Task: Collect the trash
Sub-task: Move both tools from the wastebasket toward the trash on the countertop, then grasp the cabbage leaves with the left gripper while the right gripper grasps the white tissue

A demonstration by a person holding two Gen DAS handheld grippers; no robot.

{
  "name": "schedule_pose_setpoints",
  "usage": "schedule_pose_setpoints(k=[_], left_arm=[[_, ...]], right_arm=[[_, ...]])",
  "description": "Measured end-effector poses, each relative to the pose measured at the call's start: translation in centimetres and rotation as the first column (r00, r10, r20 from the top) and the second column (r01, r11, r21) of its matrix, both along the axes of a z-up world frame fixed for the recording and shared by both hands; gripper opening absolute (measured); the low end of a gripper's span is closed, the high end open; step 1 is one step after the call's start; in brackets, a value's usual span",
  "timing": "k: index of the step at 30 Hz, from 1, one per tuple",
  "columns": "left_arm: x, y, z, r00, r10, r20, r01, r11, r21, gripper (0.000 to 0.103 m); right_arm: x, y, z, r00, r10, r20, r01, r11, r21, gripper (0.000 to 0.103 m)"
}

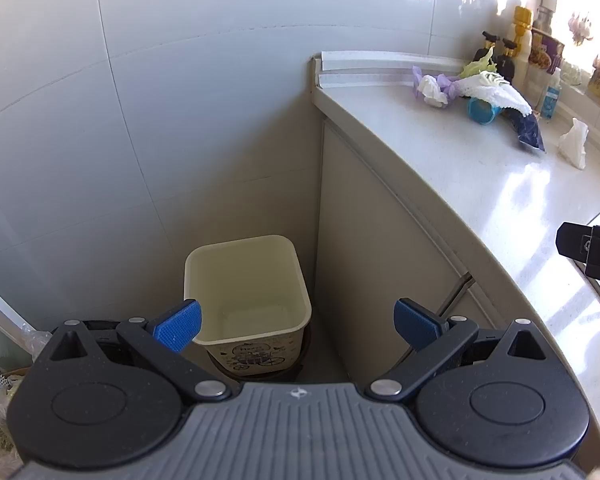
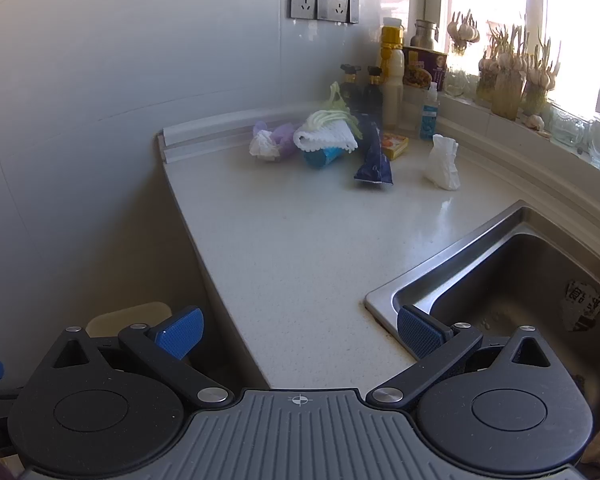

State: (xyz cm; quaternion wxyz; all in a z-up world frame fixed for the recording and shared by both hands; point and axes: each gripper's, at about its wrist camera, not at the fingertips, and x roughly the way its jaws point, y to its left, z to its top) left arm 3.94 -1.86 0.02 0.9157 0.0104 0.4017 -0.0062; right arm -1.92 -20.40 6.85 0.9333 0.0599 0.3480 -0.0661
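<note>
A cream square bin [image 1: 248, 292] stands on the floor in the corner beside the counter, empty inside. My left gripper [image 1: 298, 326] is open and empty above it. My right gripper [image 2: 300, 334] is open and empty over the counter's front edge. Trash lies at the back of the counter [image 2: 300, 232]: a crumpled white tissue on purple wrap [image 2: 264, 144], a white foam net [image 2: 326, 136] over a blue cup [image 2: 320, 157], a dark blue packet [image 2: 374, 156], a yellow box [image 2: 394, 145] and a white crumpled tissue [image 2: 444, 162]. The same pile shows in the left wrist view [image 1: 480, 92].
A steel sink [image 2: 520, 280] is set in the counter at the right, with a scrap of paper [image 2: 584, 308] inside. Bottles [image 2: 392, 68] and jars stand along the back wall. Garlic bunches [image 2: 508, 76] and glassware line the windowsill. Wall sockets [image 2: 324, 0] are above.
</note>
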Motion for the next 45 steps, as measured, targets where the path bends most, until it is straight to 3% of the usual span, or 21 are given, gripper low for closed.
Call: schedule_pose_setpoints(k=[22,33,40,43,45], left_arm=[[0.4,-0.5,0.5,1.000,0.007,0.021,-0.006,1.000,-0.006,0.103],[2.8,-1.7,1.2,0.998,-0.018,0.065,0.019,1.000,-0.011,0.103],[6.1,-4.0,2.2,0.974,-0.157,0.164,0.166,0.985,-0.046,0.103],[8.3,-5.7,2.6,0.952,-0.237,0.194,0.250,0.967,-0.046,0.103],[9.9,-6.2,2.8,0.938,-0.286,0.195,0.309,0.946,-0.095,0.102]], right_arm=[[0.5,-0.3,0.1,1.000,-0.012,0.007,0.012,1.000,-0.004,0.103],[2.6,-2.9,0.9,0.999,-0.024,0.045,0.024,1.000,-0.011,0.103],[5.9,-7.5,0.9,0.996,-0.003,0.093,-0.002,0.999,0.050,0.103],[8.0,-9.7,0.9,0.995,-0.020,0.096,0.013,0.997,0.070,0.103],[9.4,-11.2,1.0,0.993,-0.026,0.117,0.014,0.995,0.102,0.103]])
